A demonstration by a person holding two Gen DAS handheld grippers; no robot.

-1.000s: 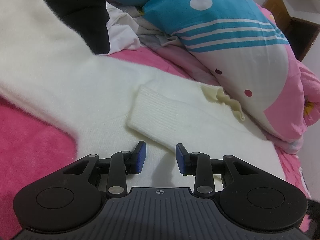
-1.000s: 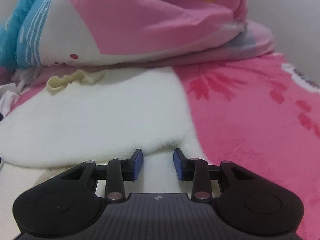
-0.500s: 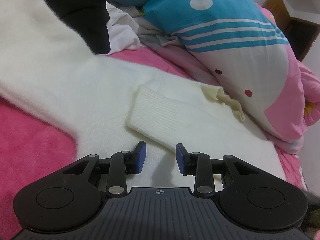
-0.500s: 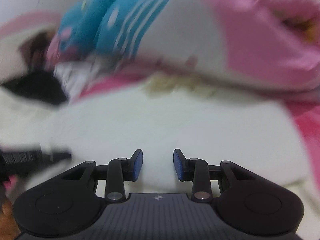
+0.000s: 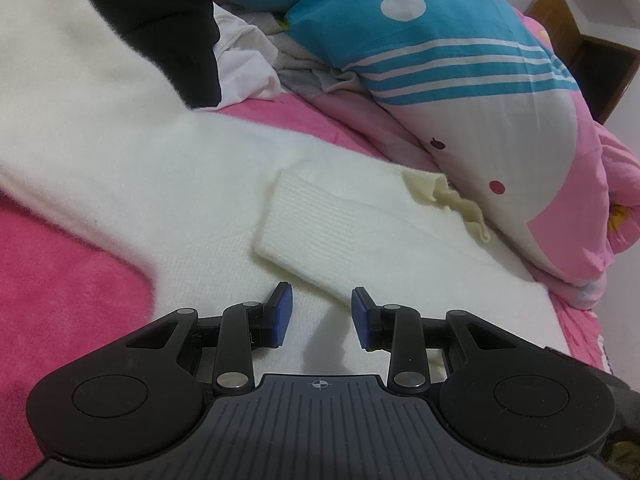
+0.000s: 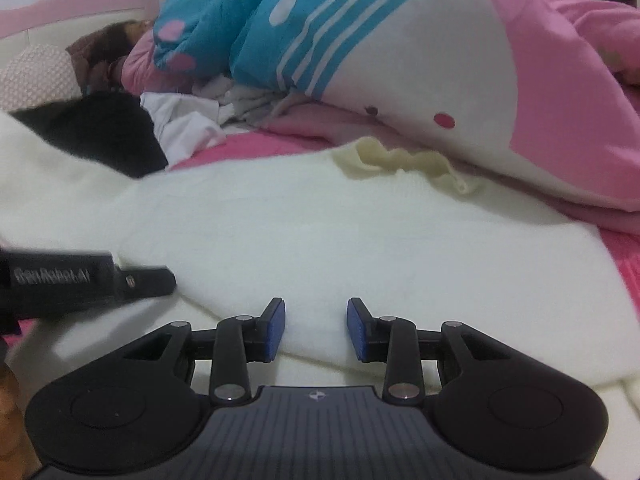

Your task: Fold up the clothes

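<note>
we are hovering both grippers over the white sweater (image 5: 168, 184) lying on the pink blanket (image 5: 60, 280), left gripper (image 5: 320, 314) narrowly parted and gripping nothing beside the sweater's cuff (image 5: 320, 220), right gripper (image 6: 316, 328) likewise parted and empty above the sweater's folded edge

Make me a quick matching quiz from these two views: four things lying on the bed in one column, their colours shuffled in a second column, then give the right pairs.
Things:
1. sweater
2. blanket
3. garment beside the sweater
4. striped patch on the quilt

Colours:
A. black
B. blue
C. white
D. hot pink

Pairs: 1-C, 2-D, 3-A, 4-B
</note>
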